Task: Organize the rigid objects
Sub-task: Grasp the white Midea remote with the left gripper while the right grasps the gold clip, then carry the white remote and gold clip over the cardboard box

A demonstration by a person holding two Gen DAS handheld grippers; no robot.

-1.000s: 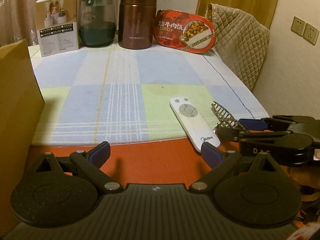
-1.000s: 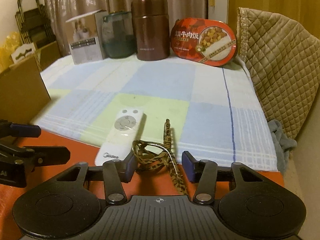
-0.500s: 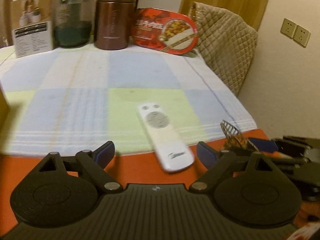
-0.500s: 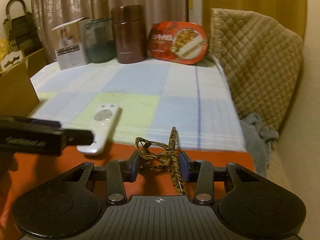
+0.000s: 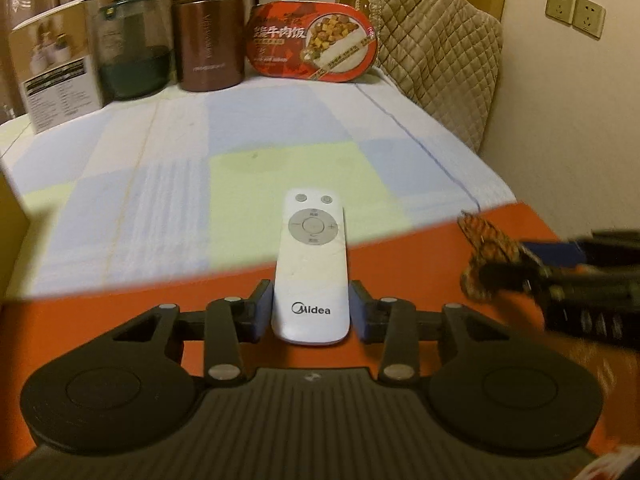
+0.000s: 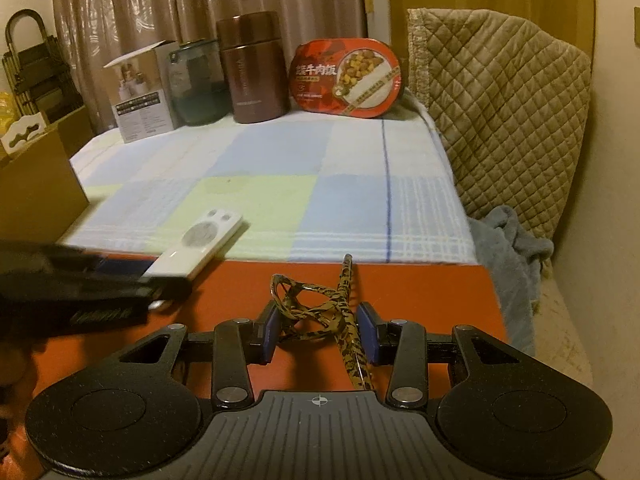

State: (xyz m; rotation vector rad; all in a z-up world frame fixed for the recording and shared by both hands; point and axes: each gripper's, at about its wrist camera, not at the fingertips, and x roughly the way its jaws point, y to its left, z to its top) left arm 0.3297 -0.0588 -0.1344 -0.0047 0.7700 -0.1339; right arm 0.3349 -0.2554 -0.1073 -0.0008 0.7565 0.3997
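Left wrist view: our left tool [image 5: 311, 312] is closing around the white Midea remote [image 5: 311, 276] at the table's [image 5: 120, 312] near edge; right tool [image 6: 320, 330] is clamped on a leopard-print hair clip [image 6: 320, 312]. Next we'd lift both.

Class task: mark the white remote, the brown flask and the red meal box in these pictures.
white remote [image 5: 311, 276]: left wrist view, middle of its body.
brown flask [image 6: 256, 76]: right wrist view, its side wall.
red meal box [image 5: 316, 46]: left wrist view, printed lid.
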